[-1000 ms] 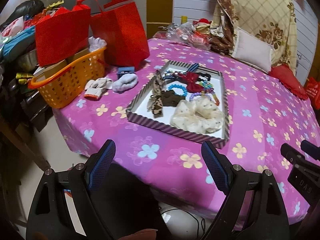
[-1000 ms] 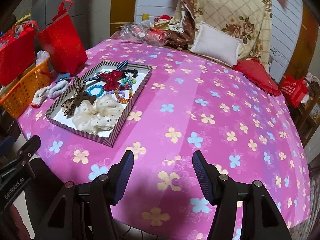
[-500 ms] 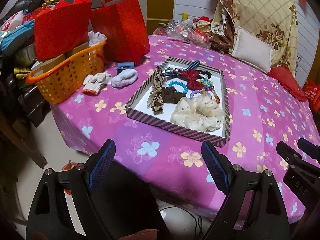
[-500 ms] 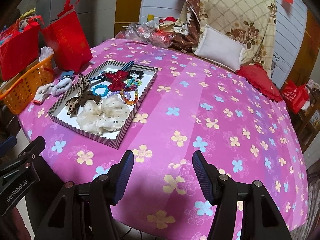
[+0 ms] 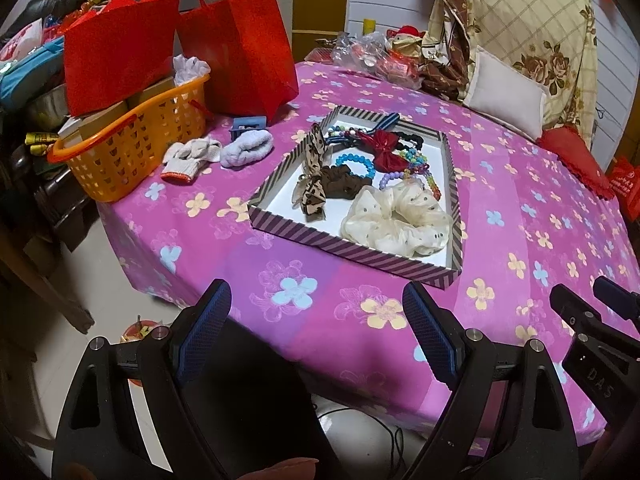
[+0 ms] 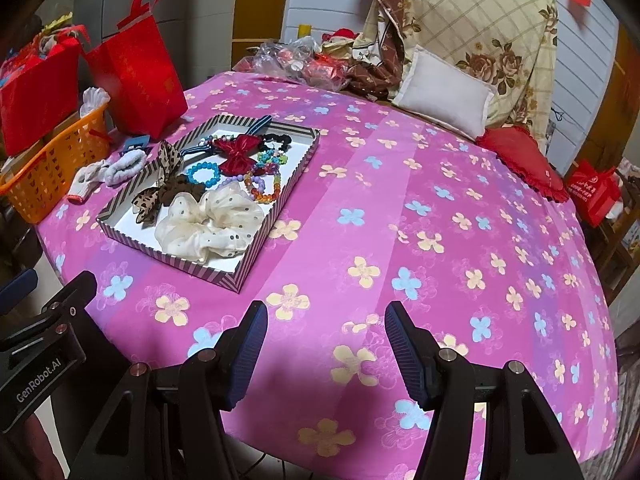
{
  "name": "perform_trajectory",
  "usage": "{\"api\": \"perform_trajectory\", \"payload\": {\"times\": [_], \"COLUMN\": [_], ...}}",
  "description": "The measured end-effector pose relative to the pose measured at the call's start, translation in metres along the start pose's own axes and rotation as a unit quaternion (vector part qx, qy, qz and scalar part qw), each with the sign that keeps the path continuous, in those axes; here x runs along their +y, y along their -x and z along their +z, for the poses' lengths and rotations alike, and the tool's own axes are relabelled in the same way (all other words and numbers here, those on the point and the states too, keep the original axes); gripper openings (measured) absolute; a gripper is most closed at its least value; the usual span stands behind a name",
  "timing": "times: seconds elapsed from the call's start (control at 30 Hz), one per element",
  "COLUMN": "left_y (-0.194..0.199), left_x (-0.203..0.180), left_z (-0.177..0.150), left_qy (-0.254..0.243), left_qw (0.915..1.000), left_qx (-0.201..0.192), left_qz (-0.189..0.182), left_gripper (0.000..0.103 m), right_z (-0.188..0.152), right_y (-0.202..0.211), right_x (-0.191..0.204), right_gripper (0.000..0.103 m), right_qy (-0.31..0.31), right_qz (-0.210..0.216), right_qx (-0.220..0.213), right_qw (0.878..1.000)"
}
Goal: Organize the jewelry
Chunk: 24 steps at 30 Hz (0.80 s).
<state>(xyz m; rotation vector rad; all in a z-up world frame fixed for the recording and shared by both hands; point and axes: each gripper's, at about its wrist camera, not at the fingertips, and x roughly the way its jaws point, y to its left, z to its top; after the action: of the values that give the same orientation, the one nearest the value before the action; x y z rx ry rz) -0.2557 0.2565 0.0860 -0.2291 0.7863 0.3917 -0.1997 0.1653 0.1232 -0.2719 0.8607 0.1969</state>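
Both views drawn slightly back from tray point(image 5: 352, 246) | left gripper point(image 5: 316, 328), right gripper point(image 6: 326, 350) spread, empty | scrunchie point(image 5: 396, 220), beads point(image 6: 260, 184) inside tray | stage unclear

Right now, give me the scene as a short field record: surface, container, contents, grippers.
surface: pink flowered tablecloth
container: striped shallow cardboard box, open
contents: cream dotted scrunchie, red satin bow, blue bead bracelet, leopard-print ribbon bow
left gripper: open, empty, short of box
right gripper: open, empty, over cloth
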Motion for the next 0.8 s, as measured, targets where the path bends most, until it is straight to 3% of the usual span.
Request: {"api": "perform_trajectory", "payload": {"times": [0.3,0.53,0.8], "left_y": [-0.002,-0.004,-0.001], "left_x": [0.004,0.025,0.02], "left_z": [0.0,0.009,0.012], "left_qy": [0.005,0.017,0.012], "left_qw": [1.0,0.999,0.9991], "left_qx": [0.003,-0.005,-0.006], "left_qz": [0.003,0.041,0.04], "left_gripper": [0.087,0.087,0.087], "right_z": [-0.004,-0.004,-0.008], "right_y": [-0.002,-0.004,-0.001], "right_x": [0.006,0.01,0.008], "right_gripper": [0.059,0.059,0.059], "right_qy": [0.009,0.013,0.018], "right_qz": [0.002,0.006,0.02], "right_qx": [0.003,0.004,-0.007], "right_qw": [1.0,1.0,1.0]}}
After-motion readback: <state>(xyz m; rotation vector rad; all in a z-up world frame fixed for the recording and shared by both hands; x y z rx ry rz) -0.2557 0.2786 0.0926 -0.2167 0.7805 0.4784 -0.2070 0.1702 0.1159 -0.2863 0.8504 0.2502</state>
